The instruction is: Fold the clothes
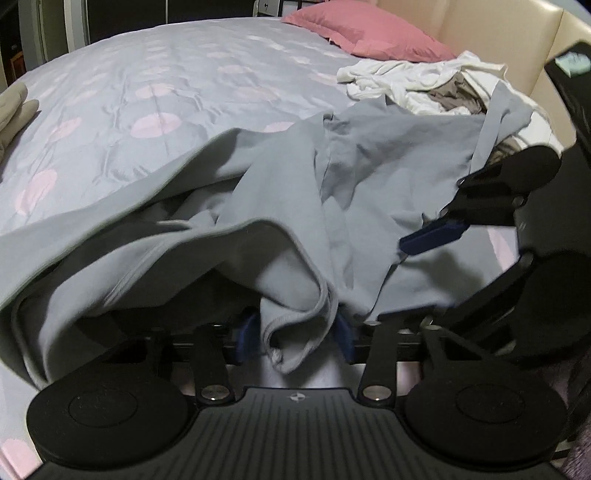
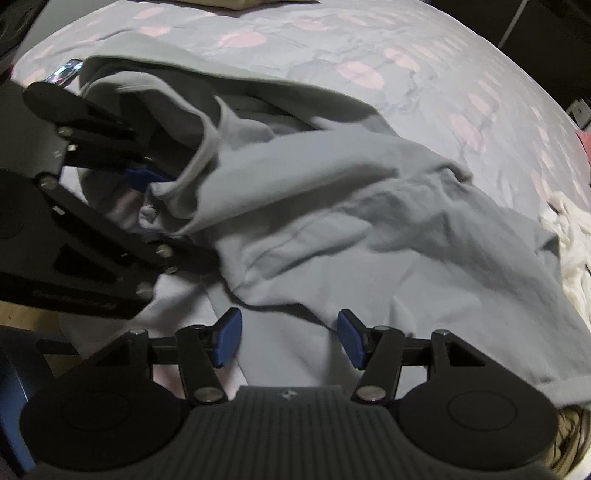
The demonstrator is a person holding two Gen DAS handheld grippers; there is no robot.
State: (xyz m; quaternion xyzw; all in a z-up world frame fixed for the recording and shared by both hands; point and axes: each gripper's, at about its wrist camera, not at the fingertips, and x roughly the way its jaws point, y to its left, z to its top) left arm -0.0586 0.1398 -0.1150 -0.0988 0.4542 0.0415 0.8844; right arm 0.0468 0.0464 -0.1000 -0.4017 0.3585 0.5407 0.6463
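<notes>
Fingers (image 1: 341, 332) pinch crumpled grey garment (image 1: 369, 177) hem.

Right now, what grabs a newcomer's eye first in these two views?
The crumpled grey cotton garment sprawls across the middle of the grey quilt with pink ovals. The left tongs have a bunched hem between their blue pads, while the right tongs hang open over the cloth. A pink pillow and a pile of white laundry lie by the headboard.

Pink pillow (image 1: 369, 35) — dotted grey bedspread (image 1: 147, 99) — cream headboard (image 1: 491, 29).
</notes>
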